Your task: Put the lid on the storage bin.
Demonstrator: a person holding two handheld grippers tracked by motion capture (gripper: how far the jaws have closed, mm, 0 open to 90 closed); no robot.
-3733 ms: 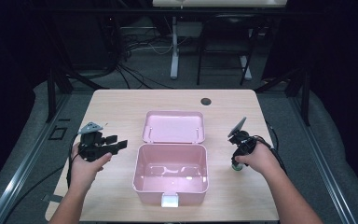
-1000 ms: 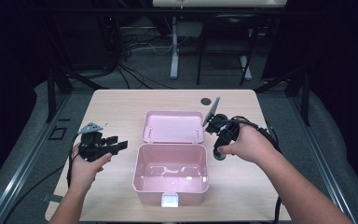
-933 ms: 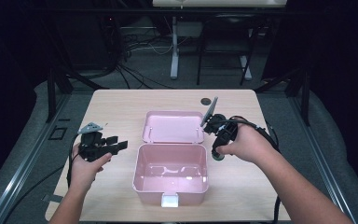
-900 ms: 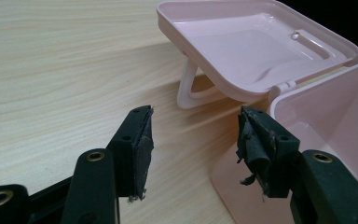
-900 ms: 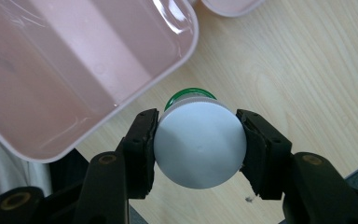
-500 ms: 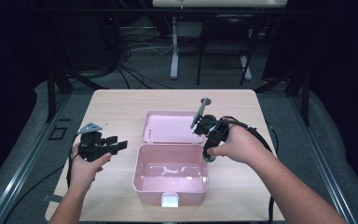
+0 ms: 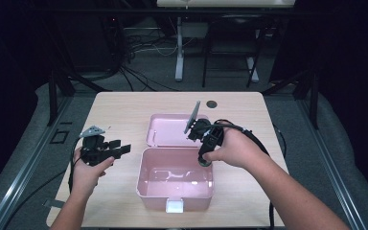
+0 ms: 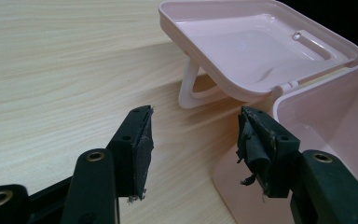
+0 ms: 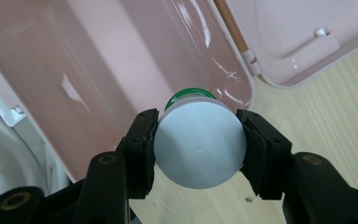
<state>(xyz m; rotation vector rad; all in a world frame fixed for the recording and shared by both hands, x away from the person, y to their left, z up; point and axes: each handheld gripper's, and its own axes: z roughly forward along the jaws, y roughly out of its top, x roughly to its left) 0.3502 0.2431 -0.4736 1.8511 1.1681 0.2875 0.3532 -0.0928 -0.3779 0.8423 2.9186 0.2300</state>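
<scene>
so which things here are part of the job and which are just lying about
In the job:
- right gripper
- silver-capped green bottle
- open pink box
- its lid

Lying about:
- left gripper, open
- dark round disc
- table

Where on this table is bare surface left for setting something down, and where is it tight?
Bare wood lies between the left gripper and the pink box, and along the table's far edge. It is tight at the box's right rim, where the right gripper holds a bottle.
</scene>
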